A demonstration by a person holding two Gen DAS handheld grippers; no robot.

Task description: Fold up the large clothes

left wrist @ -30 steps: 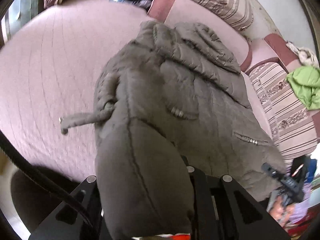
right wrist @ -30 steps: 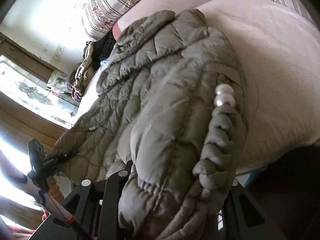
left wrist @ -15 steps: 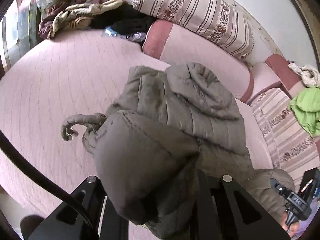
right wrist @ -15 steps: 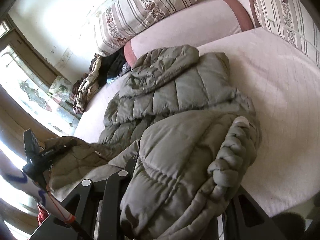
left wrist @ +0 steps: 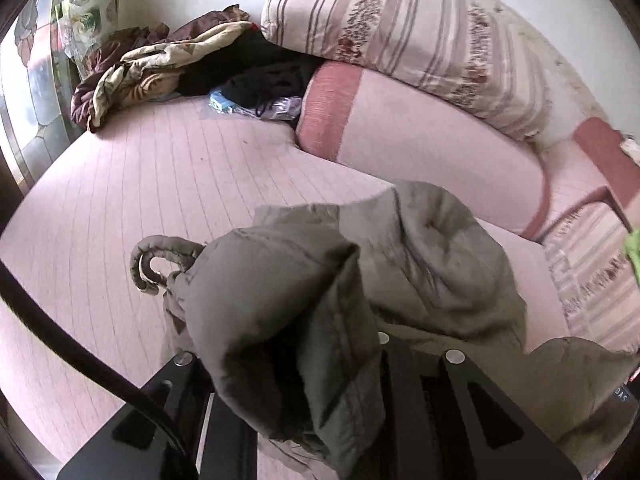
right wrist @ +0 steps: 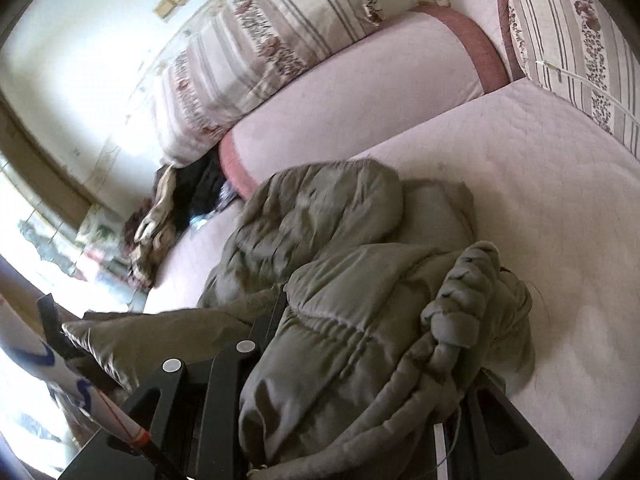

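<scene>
Both tools grip the grey-green quilted puffer jacket (left wrist: 424, 280): left tool (left wrist: 296, 376) has a thick fold bunched between its fingers, and right tool (right wrist: 360, 364) is clamped on another padded fold, with the jacket's braided cord (right wrist: 452, 312) draped over it. Ahead of both tools the jacket's remainder lies crumpled on the pink quilted sofa seat (left wrist: 140, 184). Beyond stand a pink bolster (right wrist: 360, 100) and striped cushion (left wrist: 420, 40); crumpled clothes (left wrist: 152, 64) lie far-left.
</scene>
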